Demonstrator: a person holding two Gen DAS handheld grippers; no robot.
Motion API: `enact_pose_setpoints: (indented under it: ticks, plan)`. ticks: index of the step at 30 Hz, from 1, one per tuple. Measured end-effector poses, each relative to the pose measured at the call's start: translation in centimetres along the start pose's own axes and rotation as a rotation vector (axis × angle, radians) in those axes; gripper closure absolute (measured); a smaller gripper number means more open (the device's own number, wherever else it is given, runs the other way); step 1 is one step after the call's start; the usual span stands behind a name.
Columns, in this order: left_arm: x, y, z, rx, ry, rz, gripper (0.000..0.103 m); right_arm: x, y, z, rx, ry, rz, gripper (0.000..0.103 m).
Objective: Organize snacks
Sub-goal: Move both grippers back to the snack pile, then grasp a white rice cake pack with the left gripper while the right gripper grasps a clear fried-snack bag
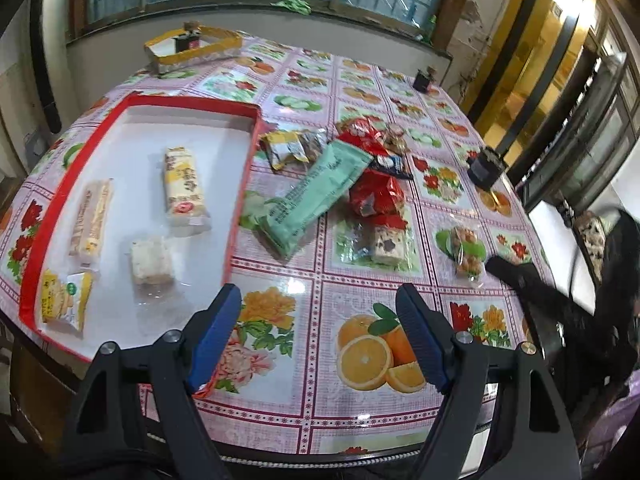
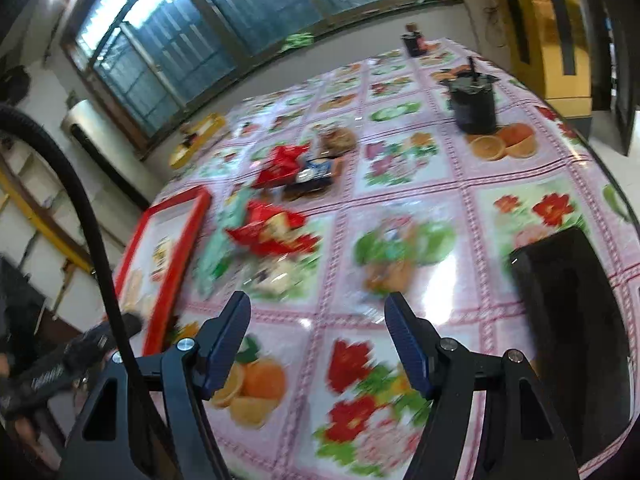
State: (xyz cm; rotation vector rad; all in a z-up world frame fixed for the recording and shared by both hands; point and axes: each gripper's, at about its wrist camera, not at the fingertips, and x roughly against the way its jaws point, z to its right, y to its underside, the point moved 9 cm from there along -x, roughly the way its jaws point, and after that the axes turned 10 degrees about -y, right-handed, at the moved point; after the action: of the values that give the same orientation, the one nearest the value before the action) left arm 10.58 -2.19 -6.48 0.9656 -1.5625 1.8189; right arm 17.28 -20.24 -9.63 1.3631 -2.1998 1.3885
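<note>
Tray (image 1: 240,184) holds 5 snacks (image 1: 185,190) (approx. 8 pkts outside).

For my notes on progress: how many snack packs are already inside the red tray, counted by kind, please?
Long bars: 2 (yellow-white, pale)
Small white block: 1
Yellow cracker pack: 1
Total in the red tray: 4

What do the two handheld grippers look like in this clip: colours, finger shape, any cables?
Both match: the left gripper and right gripper have black angular plastic frames with triangular cut-outs, silver round bolts at the pivots, and two tapered fingers faced with blue ribbed pads. A black corrugated cable arcs through the right wrist view.
</note>
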Motion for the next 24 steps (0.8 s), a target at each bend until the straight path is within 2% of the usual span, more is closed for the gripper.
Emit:
enact_pose_setpoints:
  ticks: [5, 9, 12, 13, 14, 16, 21, 24]
  plan:
    - [-1.0, -0.2, 1.3, -0.042, 0.01, -0.019, 0.023, -2.8, -1.5, 3.3, -0.059, 0.135, -0.03, 0.04]
    - [-2.3, -0.5, 3.0, -0.102, 0.034, -0.044, 0.023, -4.3, -1.7, 3.9, -0.057, 0.182, -0.045, 0.046]
    - [-4.1, -0.8, 4.7, -0.162, 0.031, -0.066, 0.023, -4.8, -1.7, 3.7, -0.004, 0.257, -0.043, 0.058]
    - [-4.8, -0.9, 5.4, -0.178, 0.043, -0.076, 0.023, -4.9, -1.6, 3.6, 0.022, 0.287, -0.045, 0.067]
    - [-5.5, -1.0, 6.0, -0.193, 0.049, -0.09, 0.023, -4.9, -1.6, 3.5, 0.034, 0.299, -0.044, 0.068]
    - [-6.8, -1.5, 6.9, -0.21, 0.062, -0.102, 0.023, -4.7, -1.3, 3.4, 0.052, 0.302, -0.043, 0.07]
    - [-9.8, -2.5, 8.3, -0.231, 0.075, -0.138, 0.023, -4.3, -1.3, 3.0, 0.036, 0.238, -0.024, 0.07]
    - [-10.4, -1.8, 8.6, -0.221, 0.141, -0.193, 0.024, -4.0, -1.6, 2.7, 0.024, 0.216, 0.001, 0.07]
